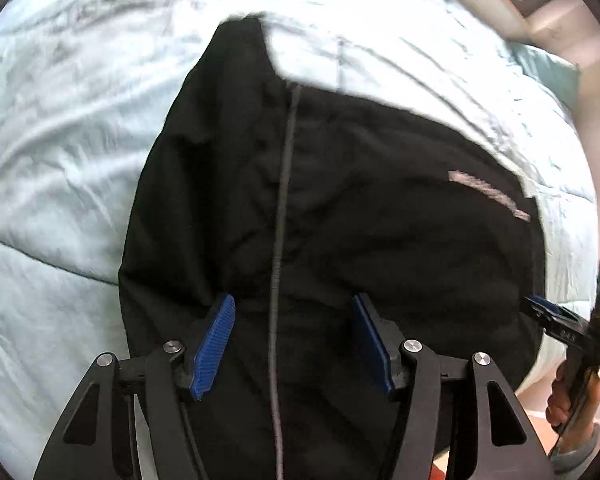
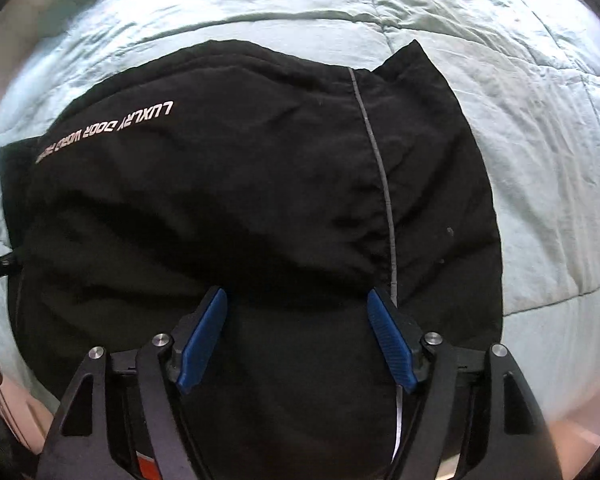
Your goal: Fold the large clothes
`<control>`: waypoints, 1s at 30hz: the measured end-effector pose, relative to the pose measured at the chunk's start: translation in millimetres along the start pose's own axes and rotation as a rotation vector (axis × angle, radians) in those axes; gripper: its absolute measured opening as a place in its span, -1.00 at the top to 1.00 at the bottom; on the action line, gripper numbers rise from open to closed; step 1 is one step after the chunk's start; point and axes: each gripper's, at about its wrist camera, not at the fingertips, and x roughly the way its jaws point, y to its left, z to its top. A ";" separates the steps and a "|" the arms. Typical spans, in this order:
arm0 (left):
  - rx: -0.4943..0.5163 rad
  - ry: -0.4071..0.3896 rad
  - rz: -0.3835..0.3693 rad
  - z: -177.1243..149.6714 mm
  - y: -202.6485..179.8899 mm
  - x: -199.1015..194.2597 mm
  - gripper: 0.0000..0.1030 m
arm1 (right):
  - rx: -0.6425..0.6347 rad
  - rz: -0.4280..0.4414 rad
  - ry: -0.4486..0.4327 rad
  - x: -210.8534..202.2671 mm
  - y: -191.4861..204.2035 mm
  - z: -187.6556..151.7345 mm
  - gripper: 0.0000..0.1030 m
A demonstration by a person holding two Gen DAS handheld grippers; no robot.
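Black, thin-fabric garment w/ a grey piped seam and a white printed text line [image 2: 236, 184] lies folded into a rough rectangular bundle on the pale mint quilted duvet [image 2: 520, 128] of the bed, near the bed's front edge. One narrower flap sticks out past the far edge of the bundle, so the fold isn't square.

Left tool [image 1: 294, 342]: blue ribbed pads apart, nothing between them, released; it hangs above the near part of the garment, pointing steeply down. Right tool [image 2: 296, 340]: pads also wide apart, nothing pinched, released, looking straight down over the bundle, grey seam running just by its right pad. In the left wrist view the right tool shows at the far right, w/ a hand [image 1: 572, 396] around its handle, just off the garment's side edge.

Judgement: a fold looks just laid down; next is prob. another fold or a tidy-up.

Risks from here:
- Fabric looks slick and puffy, so top layer may spring back or slide open now that nothing holds it.
- Re-grasping from above could catch only the top layer, and the lift would then peel the bundle apart rather than fold it.
- Soft duvet underneath: a pinch may grab bedding together w/ the garment.
- Bundle sits close to the bed's edge; a drag toward the person could pull it off.
- Protruding flap left as is gives a lopsided final fold.
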 end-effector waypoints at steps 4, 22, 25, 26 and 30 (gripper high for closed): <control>0.072 -0.078 0.008 -4.2 -22.2 -48.1 -0.22 | 0.012 0.008 -0.039 -27.2 11.2 4.8 -0.45; 0.265 -0.472 0.203 -11.3 -154.2 -238.6 -0.46 | -0.052 0.003 -0.415 -238.2 70.9 10.4 -0.45; 0.264 -0.474 0.200 -16.0 -163.5 -249.5 -0.46 | -0.076 -0.007 -0.442 -258.9 82.2 5.7 -0.45; 0.262 -0.475 0.207 -17.8 -165.1 -249.6 -0.46 | -0.082 -0.011 -0.448 -264.2 85.8 4.3 -0.45; 0.258 -0.478 0.220 -23.0 -170.6 -251.3 -0.46 | -0.094 -0.005 -0.454 -274.4 95.4 0.8 -0.45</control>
